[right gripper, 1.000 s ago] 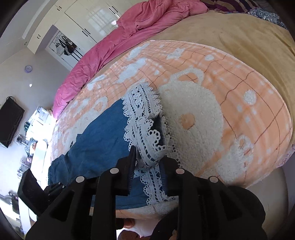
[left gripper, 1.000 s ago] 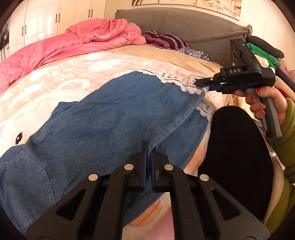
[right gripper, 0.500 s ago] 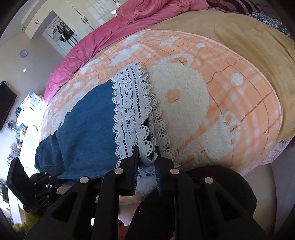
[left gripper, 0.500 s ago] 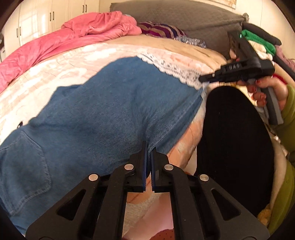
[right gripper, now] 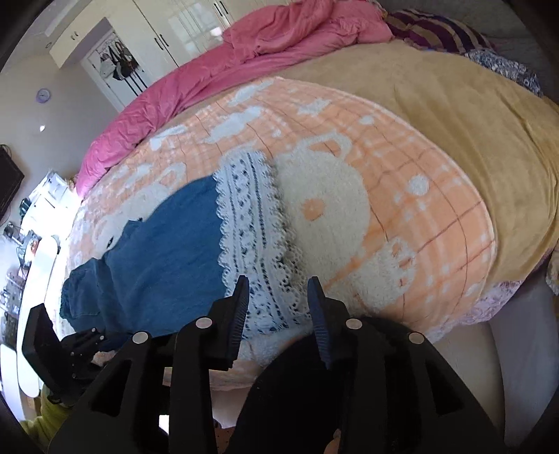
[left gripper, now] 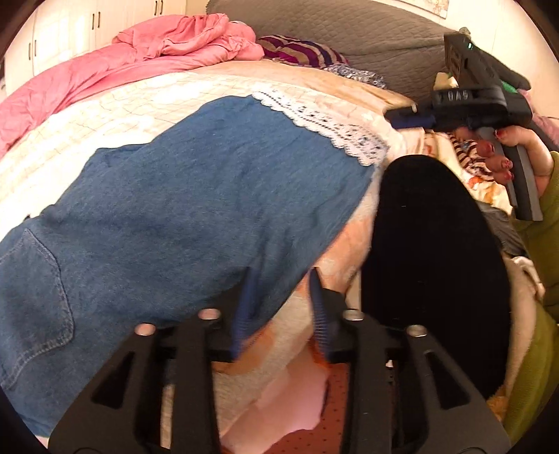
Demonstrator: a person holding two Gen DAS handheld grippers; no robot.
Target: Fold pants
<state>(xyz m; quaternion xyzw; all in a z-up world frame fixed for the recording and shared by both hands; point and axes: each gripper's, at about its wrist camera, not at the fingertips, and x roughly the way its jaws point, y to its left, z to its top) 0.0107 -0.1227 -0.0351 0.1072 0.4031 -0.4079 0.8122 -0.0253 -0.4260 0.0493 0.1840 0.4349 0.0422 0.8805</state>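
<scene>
Blue denim pants (left gripper: 188,209) with a white lace hem (left gripper: 325,122) lie flat on the bed, legs folded one over the other. My left gripper (left gripper: 279,300) is open, jaws apart over the near edge of the denim. My right gripper (right gripper: 277,304) is open just above the lace hem (right gripper: 251,230), holding nothing. The right gripper also shows in the left wrist view (left gripper: 408,117), held in a hand past the hem. The left gripper shows in the right wrist view (right gripper: 84,344) at the waist end of the pants (right gripper: 157,258).
An orange and white bear-pattern blanket (right gripper: 367,209) covers the bed. A pink duvet (left gripper: 104,70) and striped pillow (left gripper: 300,50) lie at the back. A black rounded object (left gripper: 429,265) sits by the near bed edge. A grey headboard (left gripper: 349,31) stands behind.
Both grippers were shut on the pants, left on the denim edge, right on the lace hem. Both have opened and let go; the pants now lie spread flat.
</scene>
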